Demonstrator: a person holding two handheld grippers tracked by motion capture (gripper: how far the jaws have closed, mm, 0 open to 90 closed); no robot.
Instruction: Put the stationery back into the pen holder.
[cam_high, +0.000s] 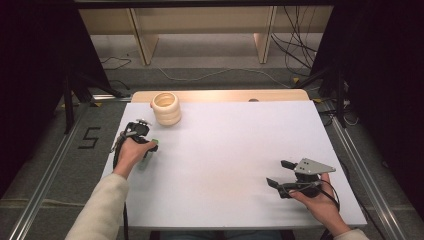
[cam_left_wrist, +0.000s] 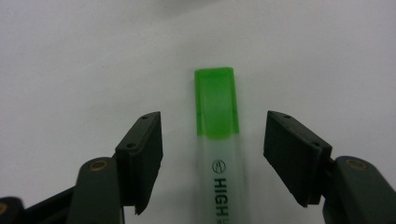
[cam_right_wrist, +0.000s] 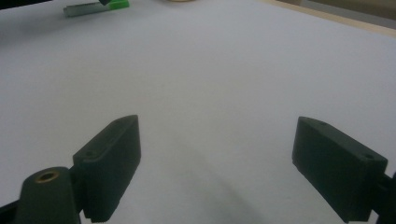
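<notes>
White table (cam_high: 225, 150) fills the scene. At nine o'clock, the left gripper (cam_left_wrist: 212, 154) straddles a green-capped highlighter (cam_left_wrist: 217, 140), fingers apart, apparently not touching it. A ribbed cup (cam_high: 166, 108) stands at eleven. At four o'clock, the right gripper (cam_high: 279, 173) gapes empty.

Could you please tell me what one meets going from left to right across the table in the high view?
Left tool over the green highlighter → ridged cream cup → right tool.
</notes>
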